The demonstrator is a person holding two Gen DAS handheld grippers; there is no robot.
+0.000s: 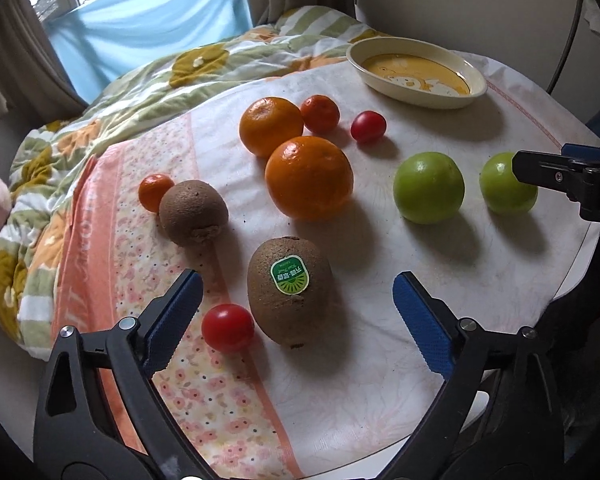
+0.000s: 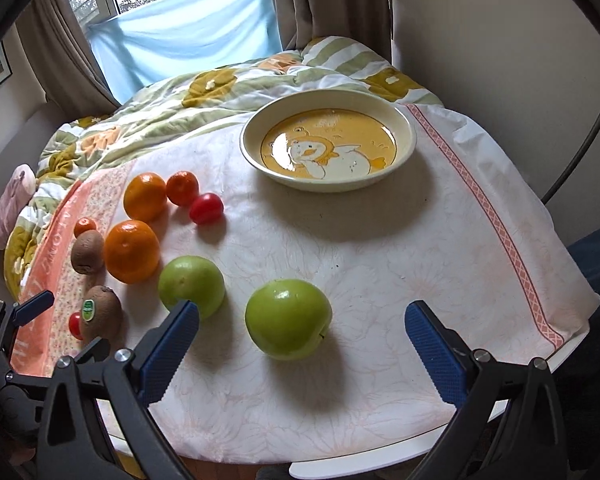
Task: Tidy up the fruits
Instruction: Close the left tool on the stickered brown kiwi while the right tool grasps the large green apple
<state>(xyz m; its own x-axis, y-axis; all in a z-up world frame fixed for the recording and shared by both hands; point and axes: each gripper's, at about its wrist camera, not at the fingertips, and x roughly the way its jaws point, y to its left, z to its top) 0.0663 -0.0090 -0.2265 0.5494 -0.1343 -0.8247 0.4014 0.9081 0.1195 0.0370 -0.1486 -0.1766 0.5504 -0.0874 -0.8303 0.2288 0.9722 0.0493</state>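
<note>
The left gripper [image 1: 298, 316] is held wide open and empty above the near part of the table, and the stickered kiwi [image 1: 290, 291] is framed between its blue fingers [image 1: 422, 322], nearer the left one, untouched. That kiwi is laid with its long axis running from the claw toward the far left, its sticker turned upward, and a cherry tomato [image 1: 228, 328] is seen just beside it, close to the left finger. Bare cloth is left between the kiwi and the right finger. Beyond the claw, a second kiwi [image 1: 193, 213] is found ahead to the left, touching a small mandarin [image 1: 155, 192]; straight ahead a large orange [image 1: 309, 178] is set against another orange [image 1: 271, 127], with a small tangerine [image 1: 320, 114] and a second cherry tomato [image 1: 368, 127] farther on. The right gripper [image 2: 302, 342] is likewise spread wide with nothing held, and a green apple [image 2: 288, 319] is placed between its fingers, its stem end turned toward the right finger. A second green apple [image 2: 191, 287] is partly covered by the left fingertip. Open tablecloth [image 2: 420, 248] is stretched ahead and to the right of this claw, up to the pink-bordered edge where the cloth drops away. Farthest ahead, the duck-patterned plate [image 2: 406, 146] is set near the far edge, with a quilt [image 2: 160, 120] beyond it.
</note>
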